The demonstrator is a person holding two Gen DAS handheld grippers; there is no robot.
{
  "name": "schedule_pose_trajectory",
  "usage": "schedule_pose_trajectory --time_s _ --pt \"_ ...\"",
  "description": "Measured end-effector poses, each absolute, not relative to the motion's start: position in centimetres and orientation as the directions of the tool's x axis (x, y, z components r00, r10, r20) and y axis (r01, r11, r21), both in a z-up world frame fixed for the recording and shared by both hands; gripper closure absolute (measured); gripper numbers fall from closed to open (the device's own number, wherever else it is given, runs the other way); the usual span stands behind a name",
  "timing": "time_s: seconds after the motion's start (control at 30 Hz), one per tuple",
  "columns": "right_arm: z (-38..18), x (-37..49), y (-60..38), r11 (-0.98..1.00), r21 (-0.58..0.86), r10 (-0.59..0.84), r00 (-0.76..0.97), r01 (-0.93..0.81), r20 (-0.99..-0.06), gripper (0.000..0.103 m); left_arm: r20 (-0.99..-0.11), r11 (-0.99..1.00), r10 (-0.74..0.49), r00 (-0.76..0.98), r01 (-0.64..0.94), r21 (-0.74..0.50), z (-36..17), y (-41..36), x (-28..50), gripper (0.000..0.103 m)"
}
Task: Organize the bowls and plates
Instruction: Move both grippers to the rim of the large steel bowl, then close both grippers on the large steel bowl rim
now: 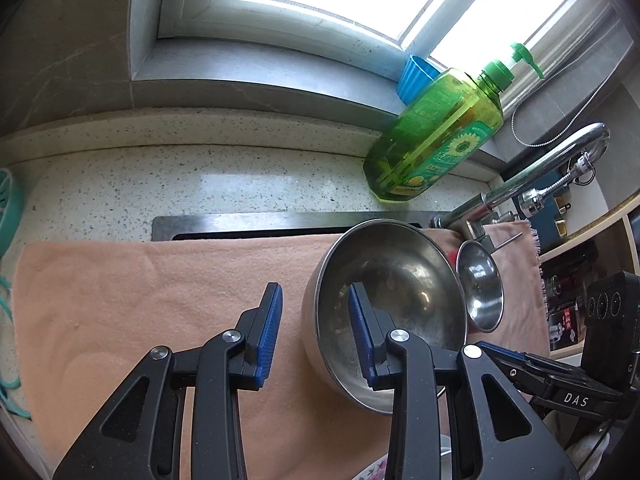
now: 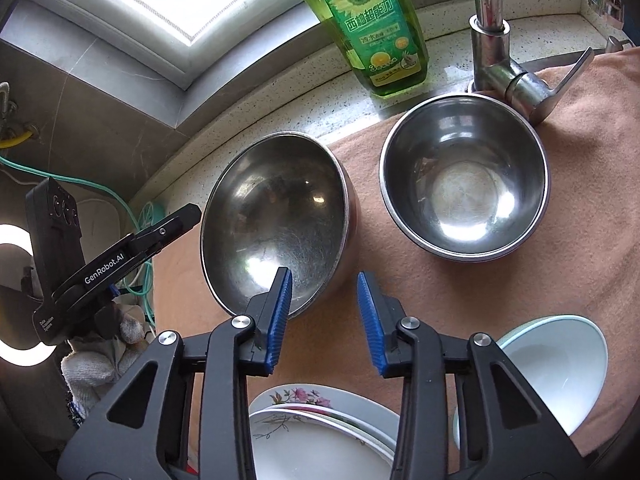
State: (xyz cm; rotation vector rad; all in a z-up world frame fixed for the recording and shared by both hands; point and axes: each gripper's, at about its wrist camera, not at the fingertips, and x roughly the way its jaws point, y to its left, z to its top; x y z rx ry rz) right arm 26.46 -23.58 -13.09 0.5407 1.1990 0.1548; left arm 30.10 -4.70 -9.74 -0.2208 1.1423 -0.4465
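A large steel bowl [image 1: 400, 280] [image 2: 272, 208] stands on a peach towel [image 1: 140, 300]. My left gripper [image 1: 314, 288] straddles its left rim: one blue pad hangs over the inside, the other stands clear of the outer wall, so it is open. My right gripper [image 2: 323, 274] is open over the bowl's near right rim, with a strip of towel showing beside the outer pad. A second steel bowl [image 2: 464, 184] sits to the right by the faucet. A white bowl [image 2: 560, 360] and a stack of plates [image 2: 320, 420], one floral, lie near the front.
A green dish-soap bottle [image 2: 368, 28] and a chrome faucet [image 2: 488, 40] stand behind the bowls on the speckled counter. A blue cup [image 1: 416, 76] sits on the window sill. The sink's steel edge [image 1: 260, 224] shows behind the towel. A gloved hand [image 2: 100, 356] holds the left gripper.
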Motion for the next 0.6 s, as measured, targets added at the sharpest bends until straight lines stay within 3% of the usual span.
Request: schedule_pose_trajectory --time_s 0.6 --pt "-15.4 28.2 -23.1 0.868 0.458 0.382 0.332 0.191 -0.862 0.08 -0.837 0.884 -0.458 0.3 0.25 -0.395 -11.1 -5.5 31.8 0.076"
